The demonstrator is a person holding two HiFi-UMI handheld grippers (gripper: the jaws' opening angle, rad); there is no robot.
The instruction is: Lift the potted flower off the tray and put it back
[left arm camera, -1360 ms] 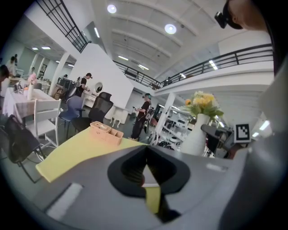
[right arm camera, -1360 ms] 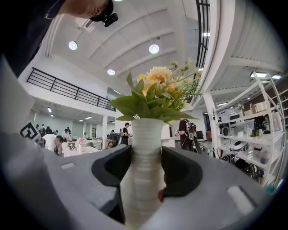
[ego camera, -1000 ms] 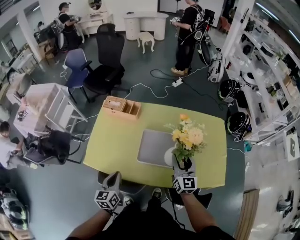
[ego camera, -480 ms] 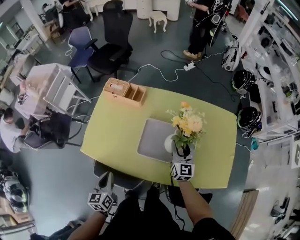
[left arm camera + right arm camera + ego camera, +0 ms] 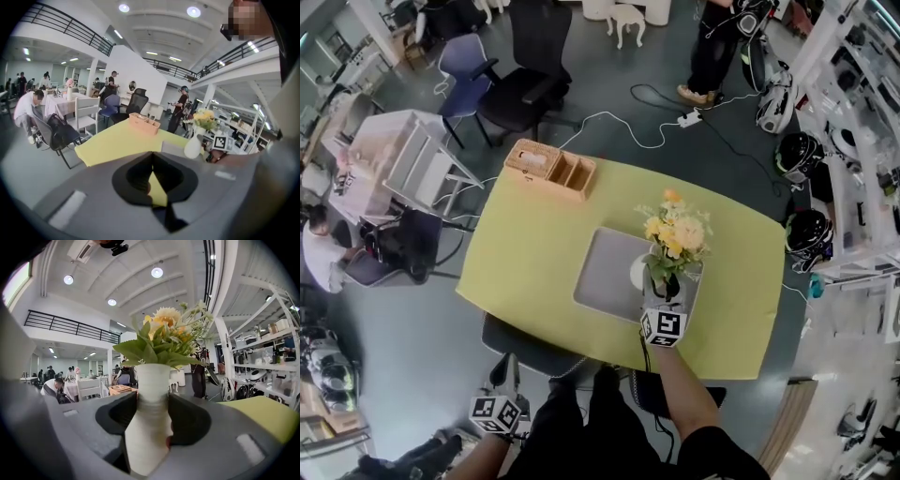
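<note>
Potted flower (image 5: 150, 437), matte white and narrow-waisted, gripped by right tool (image 5: 152, 401); left tool (image 5: 151, 161) clenched empty.

The right gripper (image 5: 662, 281), clamped on the potted flower (image 5: 677, 234), is sinking with it toward the right side of the tray (image 5: 605, 272). The left gripper (image 5: 504, 370) is dropping back from the worktop (image 5: 534, 253) edge, lower beside the person's legs.

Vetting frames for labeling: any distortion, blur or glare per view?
Head view: heavy fisheye, shelves bow, yellow table sharp. Left gripper view: shut left gripper soft up close, dark corners. Right gripper view: white vase crisp in the right gripper, ceiling lamps blown out.
</note>
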